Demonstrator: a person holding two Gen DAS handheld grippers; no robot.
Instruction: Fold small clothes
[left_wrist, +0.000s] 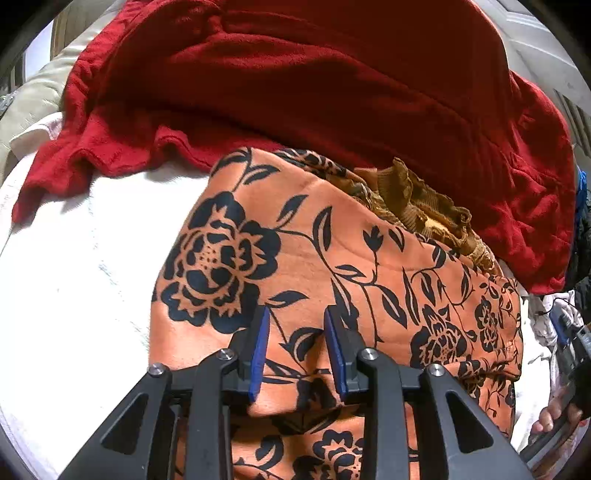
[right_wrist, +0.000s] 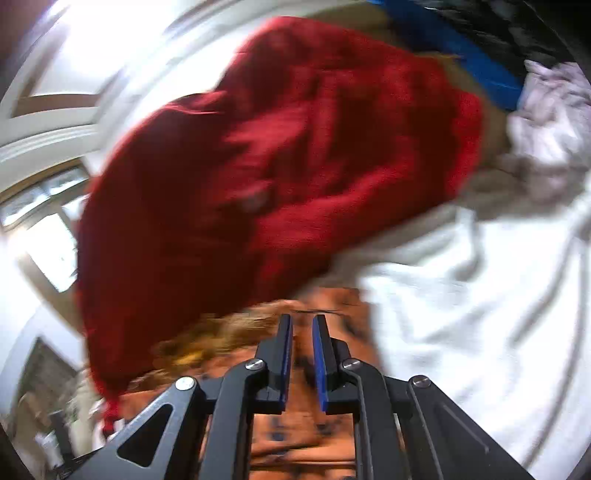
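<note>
Orange floral-print cloth (left_wrist: 332, 258) under left gripper (left_wrist: 297, 349), jaws apart; right gripper (right_wrist: 302, 354) jaws apart, narrower gap; red fleece blanket (left_wrist: 295, 81) behind, white bedsheet (left_wrist: 81, 266) beneath.

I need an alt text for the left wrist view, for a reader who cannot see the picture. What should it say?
The left gripper, its blue-padded fingers apart, sits low over an orange garment with a black flower print lying on a white sheet. A large red fleece is heaped behind it, with a mustard frilled cloth between the two.
</note>
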